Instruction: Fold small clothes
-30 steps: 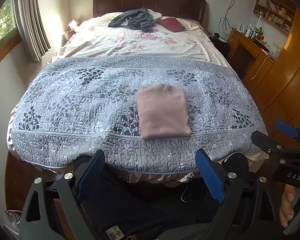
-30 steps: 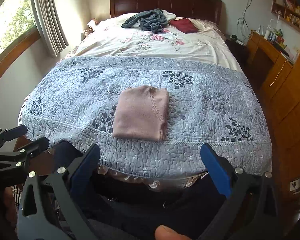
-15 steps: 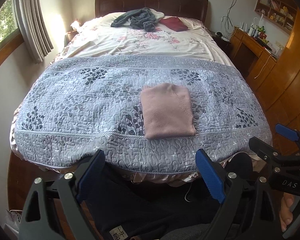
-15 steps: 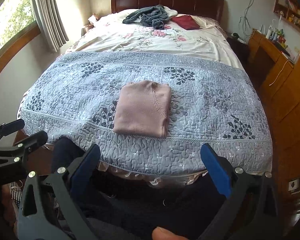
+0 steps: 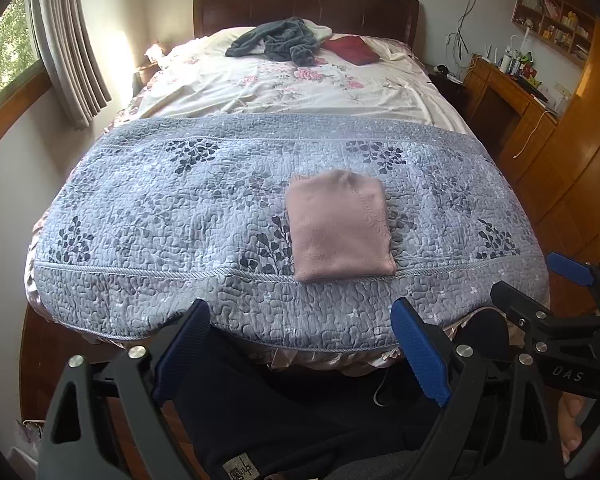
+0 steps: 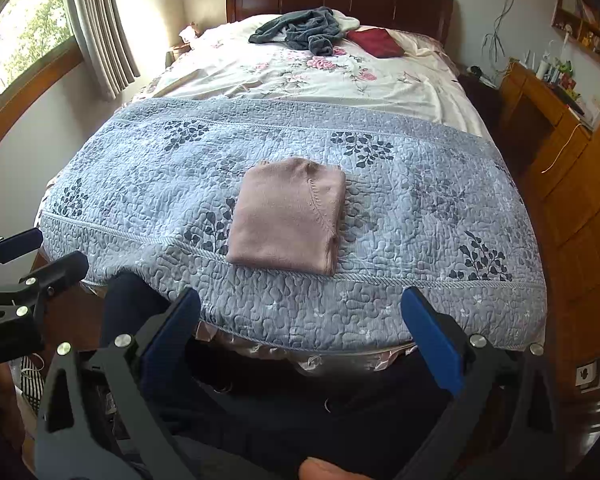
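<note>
One pink garment lies folded into a compact rectangle on the grey-blue quilt, near the foot edge of the bed and a little right of the quilt's middle in the left wrist view; its near edge rests along the corded border that runs across the quilt. Nothing touches it. Beyond the quilt, toward the headboard, the floral sheet carries two more cloth items: one crumpled dark grey garment and, just to its right, one flat dark red piece. Two tools are held short of the bed's foot, both well apart from the pink garment and gripping nothing. The left tool has its two blue-padded fingers spread wide, and the right tool is spread just as wide. Each appears at the edge of the other's view. To the right of the bed stands one wooden desk with small items on top, and to its left hangs one curtain beside a window.
</note>
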Demonstrator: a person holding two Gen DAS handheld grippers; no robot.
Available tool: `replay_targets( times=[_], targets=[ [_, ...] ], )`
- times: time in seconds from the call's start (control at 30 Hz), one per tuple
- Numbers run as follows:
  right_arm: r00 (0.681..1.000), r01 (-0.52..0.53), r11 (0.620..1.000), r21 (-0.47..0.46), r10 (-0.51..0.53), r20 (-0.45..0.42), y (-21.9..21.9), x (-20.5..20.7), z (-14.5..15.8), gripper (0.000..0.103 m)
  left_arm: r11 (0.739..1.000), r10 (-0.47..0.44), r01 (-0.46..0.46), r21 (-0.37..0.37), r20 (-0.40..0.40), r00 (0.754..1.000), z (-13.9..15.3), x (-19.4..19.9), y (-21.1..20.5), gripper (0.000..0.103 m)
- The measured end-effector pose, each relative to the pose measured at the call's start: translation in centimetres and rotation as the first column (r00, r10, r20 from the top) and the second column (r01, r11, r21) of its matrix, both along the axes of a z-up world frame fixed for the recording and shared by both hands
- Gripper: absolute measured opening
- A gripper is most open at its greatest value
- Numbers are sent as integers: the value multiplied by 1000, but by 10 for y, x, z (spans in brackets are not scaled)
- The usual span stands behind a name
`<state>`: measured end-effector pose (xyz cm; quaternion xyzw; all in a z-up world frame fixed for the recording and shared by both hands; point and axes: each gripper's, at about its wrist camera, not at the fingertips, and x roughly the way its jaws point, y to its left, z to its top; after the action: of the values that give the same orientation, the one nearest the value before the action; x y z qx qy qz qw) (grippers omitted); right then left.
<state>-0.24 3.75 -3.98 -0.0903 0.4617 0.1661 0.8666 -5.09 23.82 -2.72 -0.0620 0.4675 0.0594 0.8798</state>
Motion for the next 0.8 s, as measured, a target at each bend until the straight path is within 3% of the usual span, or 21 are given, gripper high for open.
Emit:
replay_targets(
  times=[0.8],
  targets=[
    [1000,1,1000,6,-1,24,1,3,2,100,1000,-3,3,-7,-6,1000,-4,4,1,92]
  ],
)
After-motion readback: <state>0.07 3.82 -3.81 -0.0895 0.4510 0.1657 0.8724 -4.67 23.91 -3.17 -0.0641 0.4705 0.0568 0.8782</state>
